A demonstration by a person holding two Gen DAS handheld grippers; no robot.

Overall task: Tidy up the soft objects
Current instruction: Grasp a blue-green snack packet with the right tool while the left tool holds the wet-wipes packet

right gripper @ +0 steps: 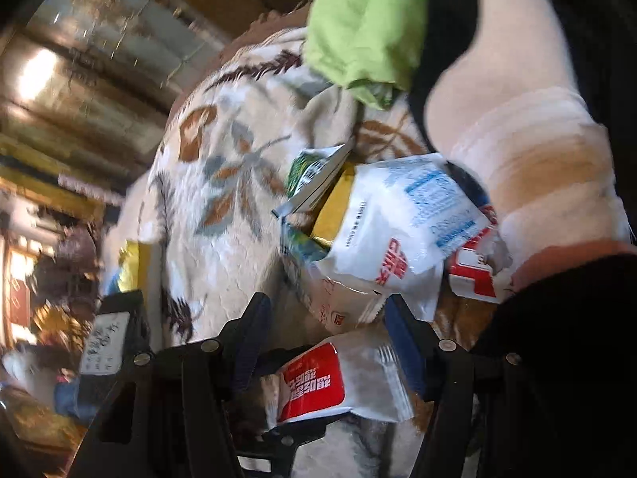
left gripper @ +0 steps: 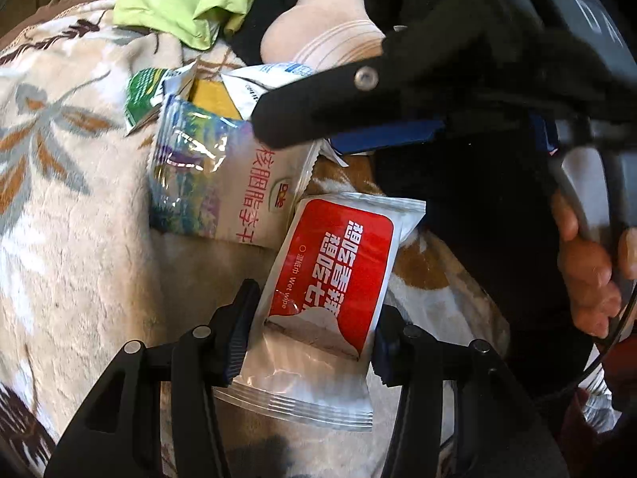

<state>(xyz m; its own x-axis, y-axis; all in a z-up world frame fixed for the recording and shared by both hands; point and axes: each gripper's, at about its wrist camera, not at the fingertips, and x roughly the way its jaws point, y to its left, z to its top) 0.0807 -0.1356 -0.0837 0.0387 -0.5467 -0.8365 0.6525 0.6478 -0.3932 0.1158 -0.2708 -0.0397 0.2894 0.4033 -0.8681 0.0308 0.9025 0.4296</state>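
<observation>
Gripping a red-and-white foil wet-wipe packet (left gripper: 330,279) by its sides, the left hand-held gripper (left gripper: 310,338) sits at lower centre of the left wrist view, over a cream leaf-patterned fleece blanket (left gripper: 71,207). The right hand-held gripper (right gripper: 330,338) stands spread, holding nothing, above the packet pile (right gripper: 382,231). A lime-green cloth (left gripper: 179,0) lies at upper left.

Free: bare blanket (left gripper: 71,199), left of frame. Blocked: packet pile (left gripper: 223,183) centre, green cloth (left gripper: 179,0) and sock (left gripper: 330,36) above.
</observation>
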